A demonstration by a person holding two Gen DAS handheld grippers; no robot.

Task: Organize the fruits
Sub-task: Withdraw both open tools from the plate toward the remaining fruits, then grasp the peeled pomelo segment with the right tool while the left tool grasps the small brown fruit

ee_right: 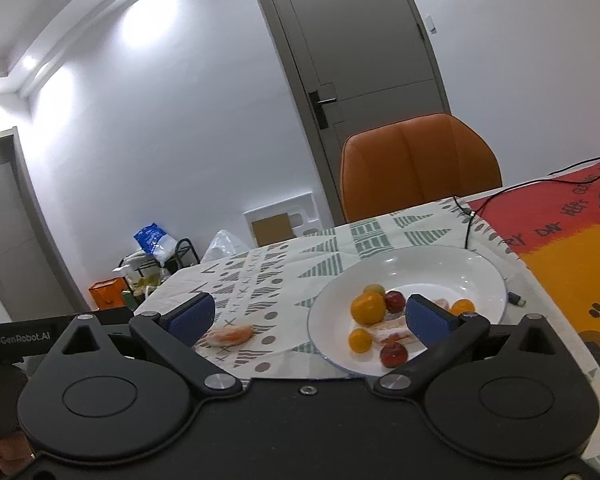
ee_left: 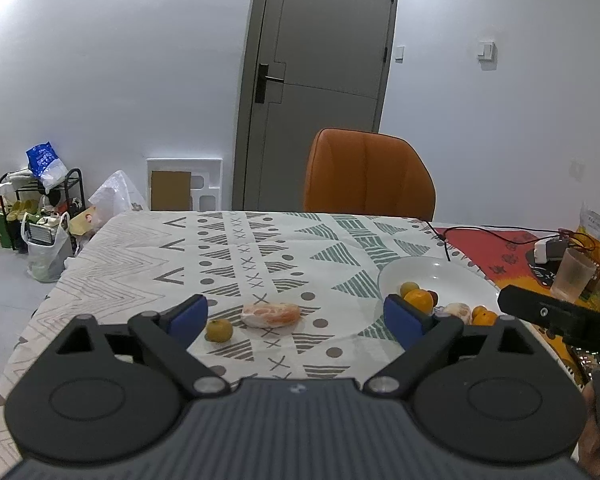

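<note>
A peeled orange segment cluster with white pith (ee_left: 271,315) lies on the patterned white, grey and green tablecloth (ee_left: 236,256), apart from the plate and just beside a small round yellow-green citrus fruit (ee_left: 219,330) to its left. To the right stands a shallow white ceramic plate (ee_left: 432,272) holding the gathered fruit: in the right wrist view a larger orange mandarin (ee_right: 367,308), a small yellow-green fruit (ee_right: 374,289) behind it, a dark red round fruit (ee_right: 395,301) touching the mandarin's right side, a small yellow-orange fruit (ee_right: 360,340) nearer the front, a second red fruit (ee_right: 394,354) by the front rim, another small orange one (ee_right: 462,305) farther right, and pale peeled pieces (ee_right: 394,327) in the middle. The left gripper (ee_left: 296,316) hovers above the cloth with its blue-padded jaws spread wide and nothing between the pads; the loose segment and the small fruit lie on the table beyond its gap. The right gripper (ee_right: 308,316) hangs over the plate's near edge, jaws likewise at full spread and gripping nothing. Past the table stands an orange upholstered chair (ee_left: 368,176) before a grey door (ee_left: 324,72). A black cable (ee_left: 460,236) runs across a red and orange printed mat (ee_right: 560,248), near a frosted plastic cup (ee_left: 572,276).
</note>
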